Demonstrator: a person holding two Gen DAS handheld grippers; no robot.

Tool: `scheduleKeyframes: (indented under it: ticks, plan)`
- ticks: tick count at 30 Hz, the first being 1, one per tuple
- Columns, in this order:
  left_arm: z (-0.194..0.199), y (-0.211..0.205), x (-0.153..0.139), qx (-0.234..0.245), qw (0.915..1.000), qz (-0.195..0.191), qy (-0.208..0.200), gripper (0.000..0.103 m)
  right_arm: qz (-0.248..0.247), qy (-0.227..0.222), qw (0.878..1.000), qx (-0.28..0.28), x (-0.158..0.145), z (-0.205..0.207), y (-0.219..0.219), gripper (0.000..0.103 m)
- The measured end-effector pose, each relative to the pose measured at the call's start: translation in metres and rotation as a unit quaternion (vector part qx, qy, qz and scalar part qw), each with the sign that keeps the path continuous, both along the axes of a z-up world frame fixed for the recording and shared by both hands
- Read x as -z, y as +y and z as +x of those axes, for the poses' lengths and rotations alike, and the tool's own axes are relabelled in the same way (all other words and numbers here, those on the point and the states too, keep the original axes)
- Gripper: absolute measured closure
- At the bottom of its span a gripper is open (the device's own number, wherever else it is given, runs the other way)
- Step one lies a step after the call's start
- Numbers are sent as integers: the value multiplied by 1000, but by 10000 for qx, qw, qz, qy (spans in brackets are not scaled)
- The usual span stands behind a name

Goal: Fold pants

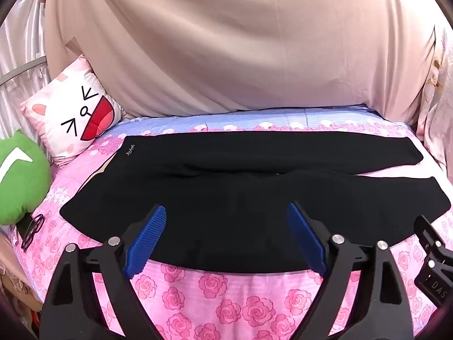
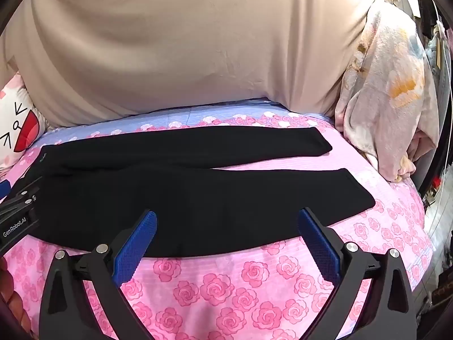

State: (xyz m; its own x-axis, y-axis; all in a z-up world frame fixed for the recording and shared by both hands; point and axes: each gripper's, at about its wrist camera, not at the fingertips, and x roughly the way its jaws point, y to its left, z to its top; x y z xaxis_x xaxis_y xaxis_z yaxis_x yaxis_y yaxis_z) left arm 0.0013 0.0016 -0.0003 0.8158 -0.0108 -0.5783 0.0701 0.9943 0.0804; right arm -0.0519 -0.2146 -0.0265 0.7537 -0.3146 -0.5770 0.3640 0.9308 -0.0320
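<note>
Black pants (image 1: 226, 192) lie flat across a pink rose-print bed (image 1: 215, 297), waistband to the left, both legs spread to the right with a gap between them. They also show in the right wrist view (image 2: 175, 192). My left gripper (image 1: 226, 212) is open and empty, its blue pads over the near edge of the pants near the seat. My right gripper (image 2: 226, 218) is open and empty over the near leg. The right gripper's body (image 1: 433, 257) shows at the right edge of the left view, and the left gripper's body (image 2: 17, 212) at the left edge of the right view.
A cat-face pillow (image 1: 76, 116) and a green plush (image 1: 19, 178) sit at the bed's left end, with glasses (image 1: 32, 229) beside them. A beige sheet (image 1: 240, 42) hangs behind. A crumpled floral blanket (image 2: 390, 99) lies at the right end.
</note>
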Motion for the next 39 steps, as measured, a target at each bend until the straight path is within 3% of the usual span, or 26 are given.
scheduleKeyframes:
  ticks: [10,39]
  plan:
    - [3,-8,6,18,10000,86,5,18,-163,81,9998,36,2,7,16,5]
    - [2,-1,15,74,9998,135,84,18,-101,96,9999,-26,11,4,10,5]
